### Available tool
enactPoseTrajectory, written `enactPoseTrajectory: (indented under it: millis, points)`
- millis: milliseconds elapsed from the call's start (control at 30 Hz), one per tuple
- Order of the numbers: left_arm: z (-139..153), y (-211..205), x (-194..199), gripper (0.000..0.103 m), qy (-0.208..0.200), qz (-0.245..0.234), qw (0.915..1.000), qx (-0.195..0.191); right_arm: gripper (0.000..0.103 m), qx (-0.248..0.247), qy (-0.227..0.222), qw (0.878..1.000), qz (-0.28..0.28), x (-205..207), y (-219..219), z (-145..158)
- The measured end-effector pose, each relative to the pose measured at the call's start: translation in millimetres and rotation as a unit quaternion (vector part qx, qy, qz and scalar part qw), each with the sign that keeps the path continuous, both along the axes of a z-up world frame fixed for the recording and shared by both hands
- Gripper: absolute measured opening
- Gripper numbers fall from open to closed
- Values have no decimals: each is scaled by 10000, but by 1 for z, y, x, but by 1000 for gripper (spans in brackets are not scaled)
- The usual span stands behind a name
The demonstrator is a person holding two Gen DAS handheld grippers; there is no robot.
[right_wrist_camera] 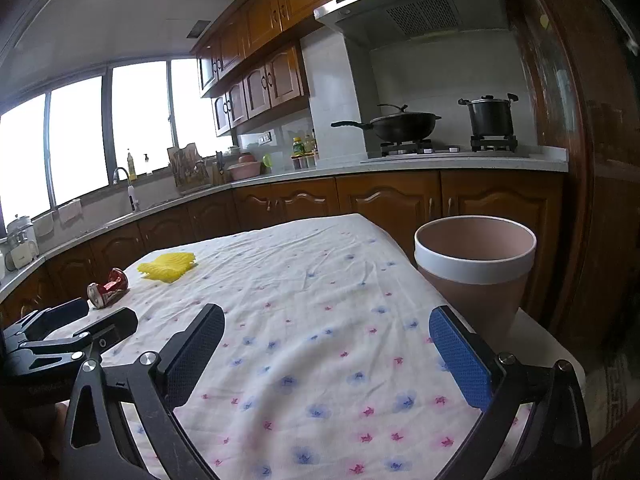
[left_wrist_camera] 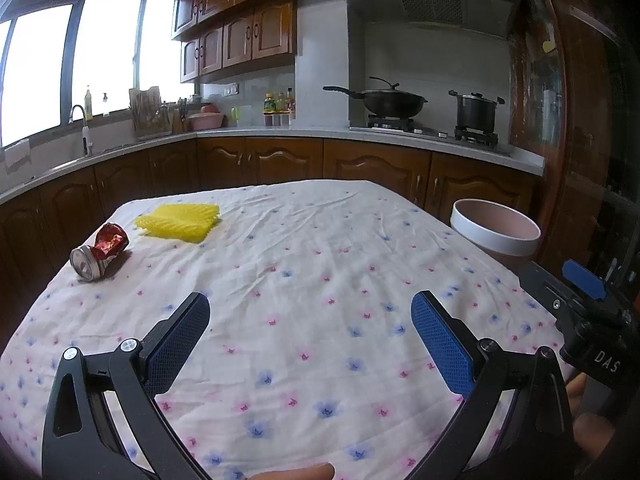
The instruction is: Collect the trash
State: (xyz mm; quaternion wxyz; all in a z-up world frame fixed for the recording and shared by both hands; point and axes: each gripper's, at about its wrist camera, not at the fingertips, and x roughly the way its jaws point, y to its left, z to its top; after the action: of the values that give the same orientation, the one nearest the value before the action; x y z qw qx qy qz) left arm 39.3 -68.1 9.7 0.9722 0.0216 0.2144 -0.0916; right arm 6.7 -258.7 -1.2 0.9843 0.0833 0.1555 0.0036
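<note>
A crushed red can point(left_wrist_camera: 101, 251) lies on the floral tablecloth point(left_wrist_camera: 312, 280) at the far left; it also shows in the right wrist view point(right_wrist_camera: 108, 288). A yellow foam net point(left_wrist_camera: 180, 221) lies just behind it, also seen from the right wrist point(right_wrist_camera: 168, 266). A pink bin with a white rim point(right_wrist_camera: 476, 268) stands off the table's right edge, also in the left wrist view point(left_wrist_camera: 496, 232). My left gripper point(left_wrist_camera: 310, 304) is open and empty above the near table. My right gripper point(right_wrist_camera: 326, 318) is open and empty, to the right of the left one.
A kitchen counter point(left_wrist_camera: 280, 134) with wooden cabinets runs behind the table. A wok point(left_wrist_camera: 394, 102) and a pot point(left_wrist_camera: 476, 110) sit on the stove. A sink with a tap point(left_wrist_camera: 80, 120) is at the far left. A dark wooden door frame point(right_wrist_camera: 560, 160) stands on the right.
</note>
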Motion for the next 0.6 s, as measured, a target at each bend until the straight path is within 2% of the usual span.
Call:
enactPoseTrajectory:
  millis: [600]
  points:
    - [3, -3, -4, 103, -71, 66, 9999, 42, 103, 79, -1, 10000, 11, -1, -1, 0]
